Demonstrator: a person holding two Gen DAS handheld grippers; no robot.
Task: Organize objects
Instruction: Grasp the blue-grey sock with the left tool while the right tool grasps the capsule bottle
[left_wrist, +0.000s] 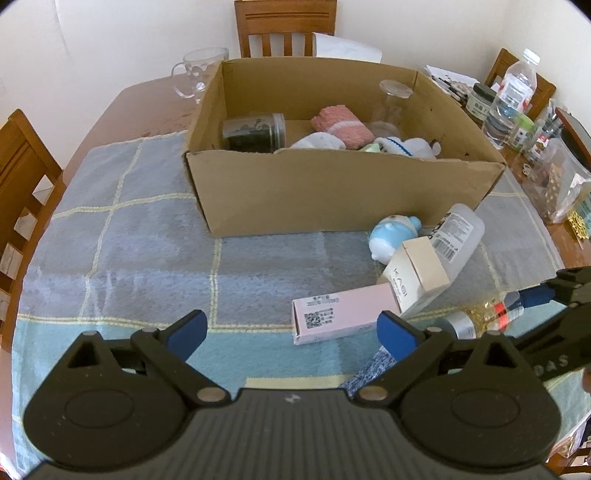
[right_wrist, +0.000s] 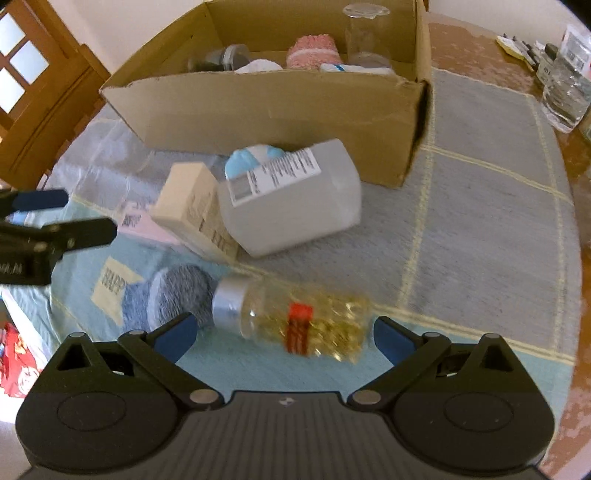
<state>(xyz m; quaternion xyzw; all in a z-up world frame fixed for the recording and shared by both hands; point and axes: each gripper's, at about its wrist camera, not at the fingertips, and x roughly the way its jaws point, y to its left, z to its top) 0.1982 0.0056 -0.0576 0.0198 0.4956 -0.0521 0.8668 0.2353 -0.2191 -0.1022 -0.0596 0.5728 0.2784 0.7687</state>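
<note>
1. A clear bottle of golden capsules (right_wrist: 306, 325), with a silver cap and a red label, lies on its side on the checked blue cloth (right_wrist: 480, 221), near the camera and blurred.
2. The right gripper (right_wrist: 282, 334) hovers over it with its jaws spread wide, one blue pad on each side of the bottle and neither touching it.
3. Just left of the bottle's cap lies a rolled grey-blue sock (right_wrist: 177, 295).
4. Beyond them lie a white plastic bottle with a barcode label (right_wrist: 295, 206), a cream carton (right_wrist: 192, 206) leaning against it, and a pink carton (left_wrist: 343, 314) flat on the cloth.
5. A small blue-and-white toy (left_wrist: 393, 234) lies between the white bottle and the cardboard box (left_wrist: 332, 192).
6. The box stands open at the far side of the cloth; inside are a dark jar (left_wrist: 255, 133), a pink towel roll (left_wrist: 343, 127), white cloths and an upright clear glass (left_wrist: 391, 103).
7. The left gripper (left_wrist: 291, 332) hangs over the cloth to the left of the cartons, its jaws spread and holding nothing.
8. On the wooden surface (left_wrist: 147, 103) beyond the cloth stand a glass mug (left_wrist: 199, 72) at the far left and bottles and jars (left_wrist: 513, 96) at the far right.
</note>
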